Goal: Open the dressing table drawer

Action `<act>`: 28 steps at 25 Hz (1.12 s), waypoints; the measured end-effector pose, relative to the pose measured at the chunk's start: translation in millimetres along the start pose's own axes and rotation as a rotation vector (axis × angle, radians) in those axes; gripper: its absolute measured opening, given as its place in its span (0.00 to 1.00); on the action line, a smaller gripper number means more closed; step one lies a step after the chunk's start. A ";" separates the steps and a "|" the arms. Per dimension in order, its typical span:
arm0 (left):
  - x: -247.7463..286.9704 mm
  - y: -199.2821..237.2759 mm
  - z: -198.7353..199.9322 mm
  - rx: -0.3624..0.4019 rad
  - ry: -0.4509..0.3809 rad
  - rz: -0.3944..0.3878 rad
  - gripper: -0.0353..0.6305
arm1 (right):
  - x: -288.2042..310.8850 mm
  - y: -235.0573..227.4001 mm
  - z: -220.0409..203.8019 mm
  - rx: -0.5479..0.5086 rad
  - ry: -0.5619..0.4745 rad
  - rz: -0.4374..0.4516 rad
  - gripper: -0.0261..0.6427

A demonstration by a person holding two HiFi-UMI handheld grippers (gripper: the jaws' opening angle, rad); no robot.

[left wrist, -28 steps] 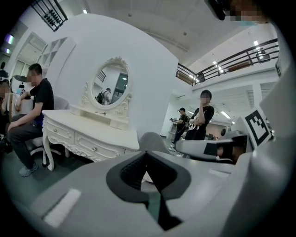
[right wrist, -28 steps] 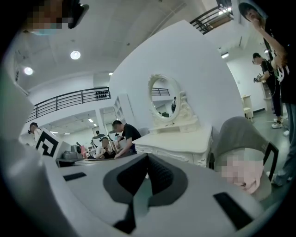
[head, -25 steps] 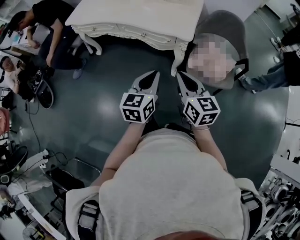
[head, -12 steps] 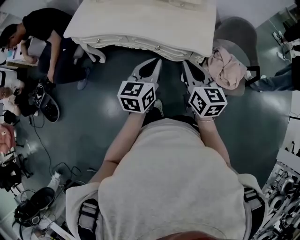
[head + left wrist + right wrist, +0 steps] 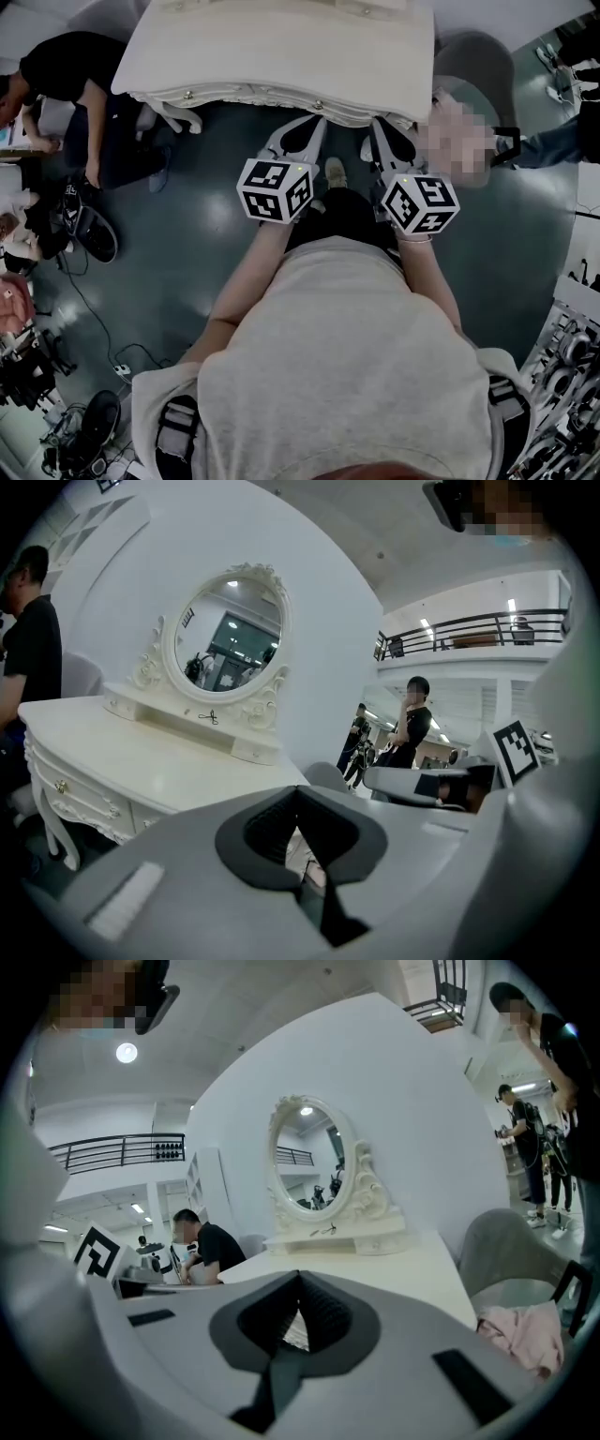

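1. Cream-white carved wood marks the dressing table [image 5: 281,56], which fills the upper middle of the head view. Its oval mirror [image 5: 228,635] stands upper left of centre in the left gripper view.
2. The drawer [image 5: 253,94] runs along the table's front edge just under the top, and a small round knob [image 5: 318,105] shows on it. It sits flush with the front, so it is fully closed.
3. The left gripper [image 5: 312,122] points up the frame at the drawer front. Its jaws are pressed together with nothing between them. The tip is near the front, but it appears to touch neither the front nor the knob.
4. The right gripper [image 5: 377,124] is just beside it, aimed at the table's right front corner. Its jaws are likewise together and empty.
5. By my reading, only the approach is done: both grippers are at the table, and nothing of the opening itself has begun.
6. What is left, as I judge it, is to part one gripper's jaws, close them on a knob and draw the drawer out towards the bottom of the frame.
7. A grey chair [image 5: 473,66] stands at the upper right beside the table, clear of the drawer's path.
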State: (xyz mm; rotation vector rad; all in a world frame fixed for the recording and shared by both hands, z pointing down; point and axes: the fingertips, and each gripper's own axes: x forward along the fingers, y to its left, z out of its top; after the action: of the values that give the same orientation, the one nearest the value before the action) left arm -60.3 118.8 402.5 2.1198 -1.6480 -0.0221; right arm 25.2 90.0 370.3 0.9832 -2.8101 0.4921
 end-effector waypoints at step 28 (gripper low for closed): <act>205.3 86.9 90.4 0.028 0.016 0.000 0.07 | 181.1 -139.3 78.4 -0.027 0.034 0.030 0.05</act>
State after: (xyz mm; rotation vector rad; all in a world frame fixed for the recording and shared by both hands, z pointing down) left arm -106.9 -117.2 405.4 2.1353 -1.6481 0.0172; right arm -30.0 -145.2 373.3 0.9192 -2.7973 0.4680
